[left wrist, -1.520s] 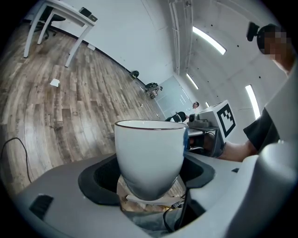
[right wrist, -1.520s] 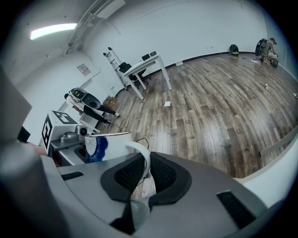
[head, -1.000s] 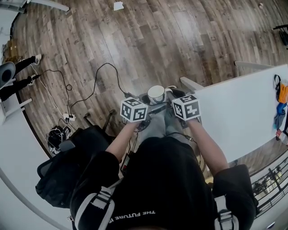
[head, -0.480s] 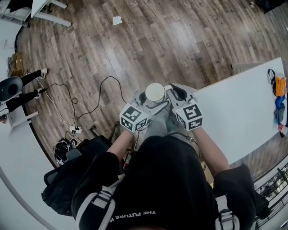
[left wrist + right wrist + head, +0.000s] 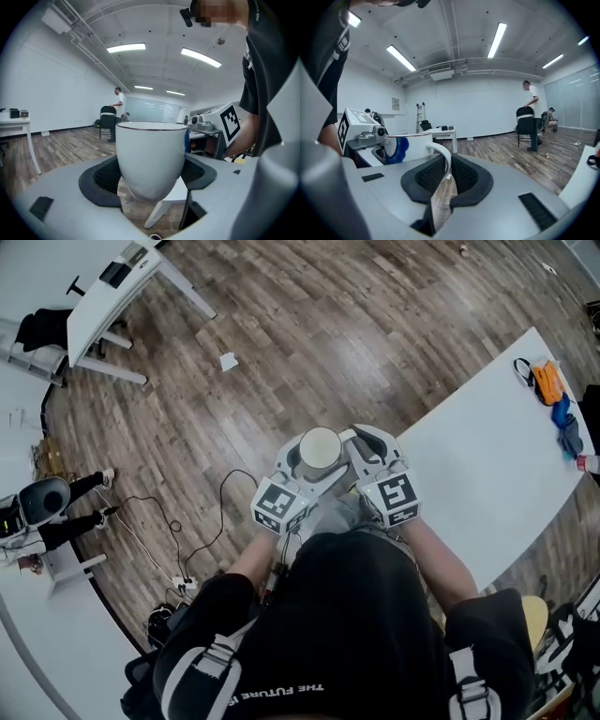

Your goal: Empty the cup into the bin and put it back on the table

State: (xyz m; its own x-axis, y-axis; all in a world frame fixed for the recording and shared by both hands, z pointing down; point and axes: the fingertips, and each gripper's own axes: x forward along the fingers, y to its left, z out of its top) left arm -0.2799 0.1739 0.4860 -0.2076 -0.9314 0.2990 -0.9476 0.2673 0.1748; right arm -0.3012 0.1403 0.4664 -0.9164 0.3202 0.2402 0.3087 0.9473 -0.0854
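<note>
A white cup hangs upright over the wooden floor, just left of the white table, held from both sides. My left gripper is shut on the cup's body, which fills the gap between its black pads. My right gripper is shut on the cup's handle, pinched thin between its pads. From that side the cup's wall shows a blue print. What is inside the cup is hidden.
The table's far end carries orange and blue things. A white desk stands at the upper left. Cables and a paper scrap lie on the floor. A chair and people stand far off.
The view has swung: the table now reaches further into the frame and the cables have slid down and left. The cup stays held by both grippers, a little higher in the picture.
</note>
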